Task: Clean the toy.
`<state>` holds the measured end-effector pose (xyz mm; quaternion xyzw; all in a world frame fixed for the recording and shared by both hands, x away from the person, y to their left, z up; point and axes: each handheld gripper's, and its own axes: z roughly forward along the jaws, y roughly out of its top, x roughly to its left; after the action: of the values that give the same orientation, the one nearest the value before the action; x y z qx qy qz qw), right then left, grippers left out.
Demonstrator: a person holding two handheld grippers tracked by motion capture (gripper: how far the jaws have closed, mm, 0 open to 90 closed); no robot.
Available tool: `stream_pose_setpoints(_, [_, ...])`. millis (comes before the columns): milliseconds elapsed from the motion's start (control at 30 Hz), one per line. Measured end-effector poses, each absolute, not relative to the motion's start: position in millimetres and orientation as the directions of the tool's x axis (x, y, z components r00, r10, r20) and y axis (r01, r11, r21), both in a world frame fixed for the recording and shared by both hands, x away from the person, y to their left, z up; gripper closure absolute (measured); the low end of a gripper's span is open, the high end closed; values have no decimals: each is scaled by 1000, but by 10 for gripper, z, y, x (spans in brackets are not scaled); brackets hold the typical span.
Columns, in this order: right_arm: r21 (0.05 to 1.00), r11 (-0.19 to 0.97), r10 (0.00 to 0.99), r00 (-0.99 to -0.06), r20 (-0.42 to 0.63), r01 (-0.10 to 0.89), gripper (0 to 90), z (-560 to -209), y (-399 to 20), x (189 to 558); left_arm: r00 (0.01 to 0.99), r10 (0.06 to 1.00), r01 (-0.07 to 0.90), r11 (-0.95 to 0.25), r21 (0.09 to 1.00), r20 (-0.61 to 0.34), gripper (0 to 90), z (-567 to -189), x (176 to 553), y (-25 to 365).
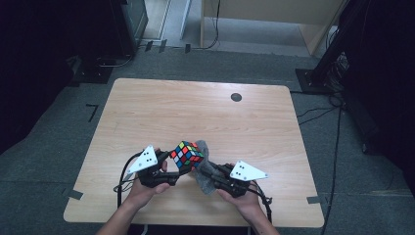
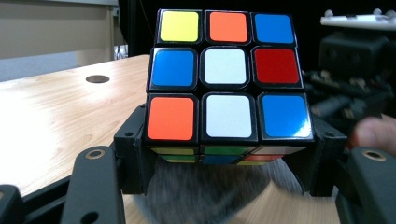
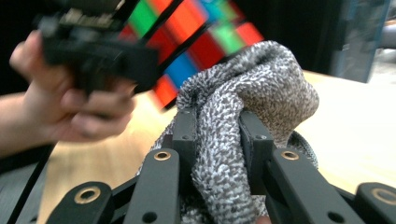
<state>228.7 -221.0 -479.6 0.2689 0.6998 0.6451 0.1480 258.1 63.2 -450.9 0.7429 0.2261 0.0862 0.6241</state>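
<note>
Centrally, a scrambled puzzle cube point(image 1: 187, 154) is clamped between the jaws of the left claw point(image 1: 172, 166), lifted above the counter point(image 1: 195, 112) near its front edge. In the left gripper view the cube point(image 2: 226, 77) sits squarely between the two black jaws, which press on its lower layer from either side; the face turned to that camera shows yellow, orange and blue on top, blue, white and red in the middle, and orange, white and blue below. Just beside the cube, on the side away from the left claw, a grey knitted cloth point(image 1: 204, 169) is bunched and gripped in the right claw point(image 1: 208, 172). In the right gripper view the cloth point(image 3: 243, 121) is pinched tight between the jaws, a rounded fold bulging past their tips and lying against the underside of the cube point(image 3: 187, 42), which is tilted and blurred there. The person's left hand point(image 3: 70, 102) holds the left claw behind it. Far beyond both claws, a small dark round hole point(image 1: 236, 97) marks the counter near its back edge.
</note>
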Motion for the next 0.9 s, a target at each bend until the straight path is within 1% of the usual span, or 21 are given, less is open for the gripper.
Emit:
stream_pose_setpoints(100, [983, 9, 568, -810, 144, 182, 729, -4793, -2218, 2287, 882, 443, 231, -111, 967, -160, 340, -4504, 2578, 622])
stream_pose_setpoints(300, [981, 93, 506, -857, 101, 170, 723, -4865, -2018, 2215, 872, 455, 244, -91, 965, -178, 339, -4488, 2595, 661])
stream_pose_setpoints(367, [982, 85, 517, -850, 101, 168, 723, -4845, -2053, 2225, 869, 464, 243, -98, 965, -172, 340, -4491, 2600, 666])
stream_pose_setpoints(467, [986, 29, 552, -825, 121, 164, 724, -4791, -2167, 2255, 868, 466, 245, -104, 964, -171, 340, -4496, 2600, 657])
stream_pose_setpoints(533, [986, 19, 558, -820, 128, 168, 724, -4785, -2189, 2259, 870, 464, 245, -107, 963, -170, 340, -4495, 2595, 645])
stream_pose_setpoints(767, [981, 114, 521, -850, 74, 156, 720, -4859, -1996, 2201, 866, 467, 252, -105, 962, -176, 340, -4492, 2598, 654])
stream_pose_setpoints(833, [984, 95, 538, -840, 78, 152, 721, -4826, -2048, 2216, 867, 468, 250, -106, 962, -174, 340, -4491, 2597, 651])
stream_pose_setpoints(900, [985, 41, 565, -817, 114, 165, 722, -4795, -2136, 2242, 868, 465, 253, -114, 961, -173, 340, -4500, 2597, 636])
